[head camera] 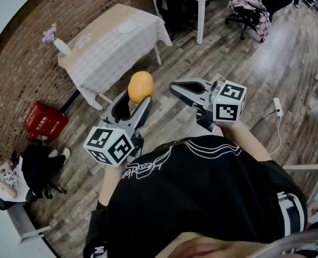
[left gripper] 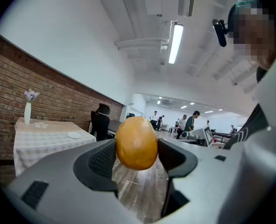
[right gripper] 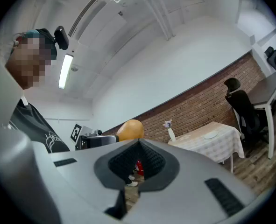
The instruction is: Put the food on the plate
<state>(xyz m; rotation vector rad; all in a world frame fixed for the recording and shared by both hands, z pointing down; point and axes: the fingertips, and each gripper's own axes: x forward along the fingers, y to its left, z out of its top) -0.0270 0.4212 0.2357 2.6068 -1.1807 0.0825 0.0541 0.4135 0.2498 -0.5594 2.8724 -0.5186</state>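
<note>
The head camera is looking steeply down over the person's torso onto the wooden floor (head camera: 212,58). The camera on the left tool (head camera: 133,104) is riding close behind its jaws, facing roughly level across the room; the one on the right tool (head camera: 176,88) is facing the brick wall (right gripper: 212,101). All three views are sharing the cloth-covered surface (head camera: 102,47) and the orange food (head camera: 141,87), which is sitting nearest the left lens
</note>
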